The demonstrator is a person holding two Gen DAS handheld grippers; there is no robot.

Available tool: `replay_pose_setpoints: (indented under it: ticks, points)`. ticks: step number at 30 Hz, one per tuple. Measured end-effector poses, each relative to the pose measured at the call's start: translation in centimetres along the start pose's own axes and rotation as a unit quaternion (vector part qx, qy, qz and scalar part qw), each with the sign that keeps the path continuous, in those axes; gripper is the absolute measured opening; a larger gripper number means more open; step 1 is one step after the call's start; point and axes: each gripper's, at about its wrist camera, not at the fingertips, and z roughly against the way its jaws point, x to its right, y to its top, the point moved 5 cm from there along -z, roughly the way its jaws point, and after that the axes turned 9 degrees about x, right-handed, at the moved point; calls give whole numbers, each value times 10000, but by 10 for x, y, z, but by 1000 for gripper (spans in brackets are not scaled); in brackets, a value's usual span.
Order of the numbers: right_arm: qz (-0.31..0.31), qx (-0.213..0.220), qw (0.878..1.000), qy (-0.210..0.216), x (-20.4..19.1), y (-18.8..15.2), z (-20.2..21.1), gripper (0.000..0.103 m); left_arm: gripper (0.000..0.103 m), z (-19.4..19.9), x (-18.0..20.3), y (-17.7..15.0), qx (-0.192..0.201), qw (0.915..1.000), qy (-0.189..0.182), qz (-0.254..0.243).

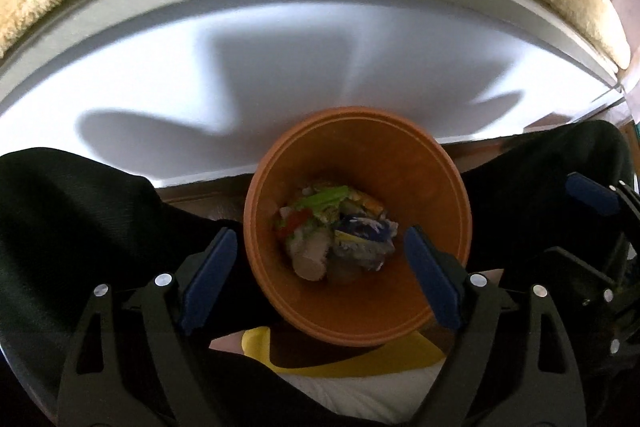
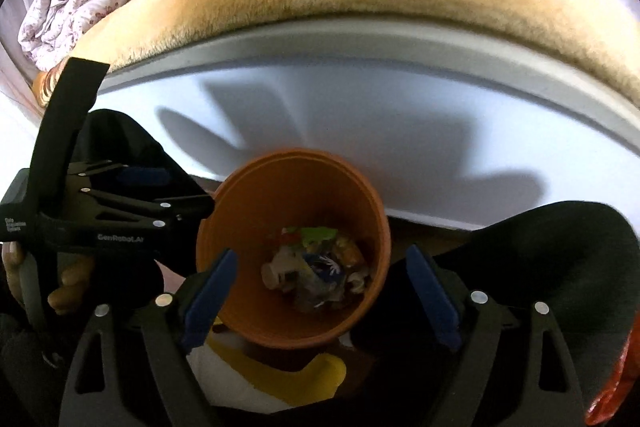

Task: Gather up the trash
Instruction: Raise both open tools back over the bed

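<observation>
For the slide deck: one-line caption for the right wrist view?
Open right hand-held gripper above an orange bin holding crumpled wrappers.

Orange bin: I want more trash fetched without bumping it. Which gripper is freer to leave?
Probably the right gripper: both hang open and empty above the orange bin, but the left gripper has one finger inside the rim; the right's flank it.

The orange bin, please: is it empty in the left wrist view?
No, the orange bin holds crumpled wrappers at its bottom.
</observation>
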Motion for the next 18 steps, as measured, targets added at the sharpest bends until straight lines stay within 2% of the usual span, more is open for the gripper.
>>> replay_pose_setpoints:
  ticks: [4, 7, 10, 13, 15, 18]
  points:
    - [23, 257, 9997, -24, 5, 11, 19, 85, 84, 16, 2, 6, 264, 9997, -21, -5]
    - [44, 591, 9982, -4, 12, 33, 39, 85, 84, 42, 3, 21, 629, 9980, -91, -47]
    - [96, 1017, 9947, -77, 27, 74, 58, 88, 84, 68, 6, 41, 1029, 9946, -66, -146]
    - [170, 1354, 9902, -309, 45, 118, 70, 88, 88, 91, 10, 68, 1396, 9900, -76, -165]
    - [126, 1481, 9883, -346, 56, 146, 71, 88, 89, 103, 11, 89, 1672, 9858, -82, -104]
    - [-141, 1621, 9860, -375, 79, 199, 63, 88, 90, 105, 15, 117, 1884, 9820, -20, -89]
